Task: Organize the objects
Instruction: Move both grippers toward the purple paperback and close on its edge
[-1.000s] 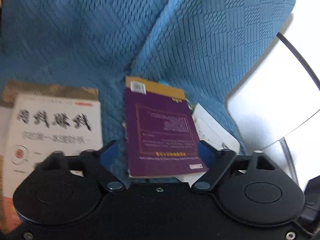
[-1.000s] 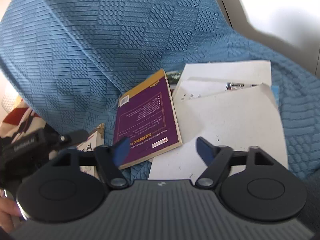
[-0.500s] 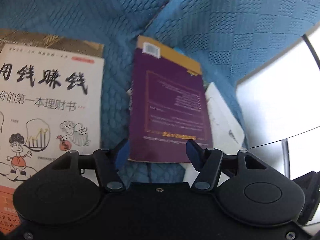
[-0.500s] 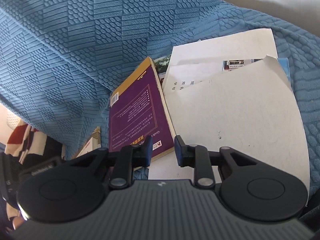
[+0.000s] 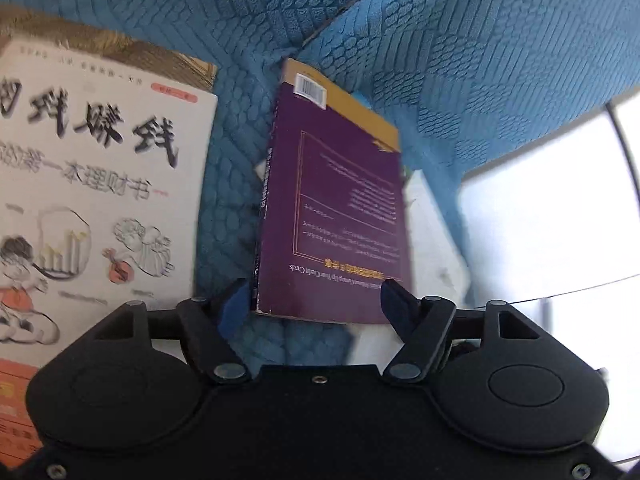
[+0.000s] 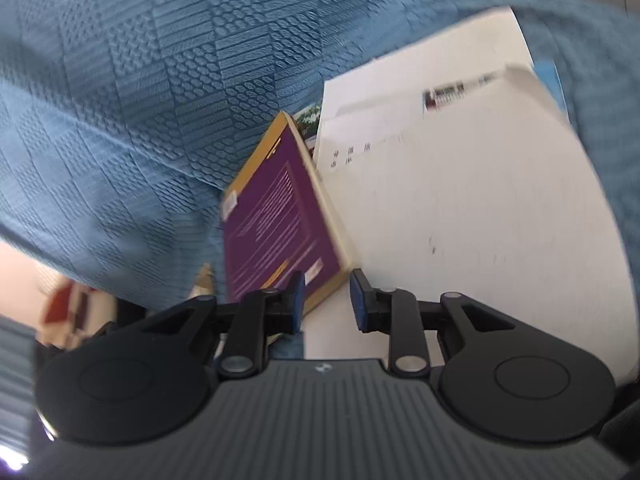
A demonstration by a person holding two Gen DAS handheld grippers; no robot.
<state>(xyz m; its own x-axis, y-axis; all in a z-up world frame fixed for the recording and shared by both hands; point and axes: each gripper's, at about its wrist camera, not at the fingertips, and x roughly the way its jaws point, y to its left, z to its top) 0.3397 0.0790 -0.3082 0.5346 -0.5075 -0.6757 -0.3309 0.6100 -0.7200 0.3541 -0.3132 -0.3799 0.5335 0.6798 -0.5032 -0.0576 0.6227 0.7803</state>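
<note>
Purple book (image 5: 344, 204) back cover up, gold top band, barcode, on blue cover (image 5: 480, 60)

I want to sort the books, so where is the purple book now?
In both views the purple book lies mid-frame on the blue cover, between the white cartoon book to its left and loose white papers to its right.

light: bright daylight | glare: blown-out white at right | blur: motion-smeared | edges: fisheye-bent
</note>
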